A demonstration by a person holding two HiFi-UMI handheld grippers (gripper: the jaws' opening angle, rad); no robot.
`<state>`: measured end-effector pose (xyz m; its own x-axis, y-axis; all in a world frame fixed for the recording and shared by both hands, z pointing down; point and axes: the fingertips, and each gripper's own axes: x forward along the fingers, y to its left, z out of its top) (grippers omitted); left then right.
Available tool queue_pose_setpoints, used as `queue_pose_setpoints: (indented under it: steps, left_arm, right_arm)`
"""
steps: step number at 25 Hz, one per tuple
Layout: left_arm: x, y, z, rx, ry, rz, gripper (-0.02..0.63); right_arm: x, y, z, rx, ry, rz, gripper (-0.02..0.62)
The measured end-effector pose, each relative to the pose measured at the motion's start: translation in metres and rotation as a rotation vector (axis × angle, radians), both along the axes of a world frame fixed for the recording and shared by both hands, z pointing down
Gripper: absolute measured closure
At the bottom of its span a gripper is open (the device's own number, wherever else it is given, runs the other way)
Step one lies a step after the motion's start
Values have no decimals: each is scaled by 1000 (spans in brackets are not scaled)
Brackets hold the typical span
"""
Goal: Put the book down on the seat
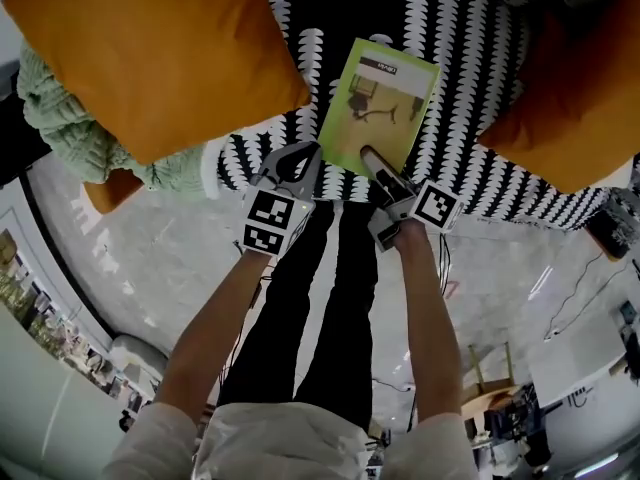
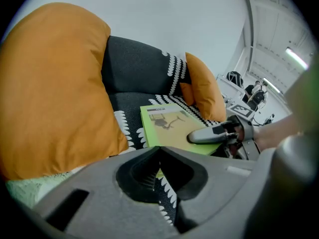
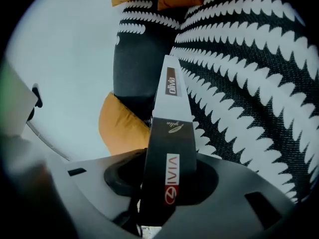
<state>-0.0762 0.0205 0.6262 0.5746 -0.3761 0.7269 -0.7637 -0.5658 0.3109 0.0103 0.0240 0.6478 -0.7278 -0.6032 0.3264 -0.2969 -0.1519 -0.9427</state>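
Grey right claw (image 1: pixel 372 158) is clamped on the near edge of the green book (image 1: pixel 380 103), held over the black-and-white seat (image 1: pixel 480 168). The left claw (image 1: pixel 290 163), just left, is closed on nothing. Lowering is judged the step in hand; flat contact, then release, is called for. A dark, lettered face of the book is shown only in the right gripper view.
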Motion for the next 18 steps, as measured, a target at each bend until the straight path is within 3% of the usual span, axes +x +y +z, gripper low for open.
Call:
queue_pose_setpoints:
  steps: [7,10,18]
  left_arm:
    - [3,1,13,5,-14,4,597]
    - [7,4,14,-1,-9,3,597]
    - [10,14,15,-20,-7,26,597]
  right_arm:
    - [-3,-7,20,-58,-54,56,440]
    - [2,-3,28,-102,-31,98,439]
    - [18,-7,29,-111,47,202,410]
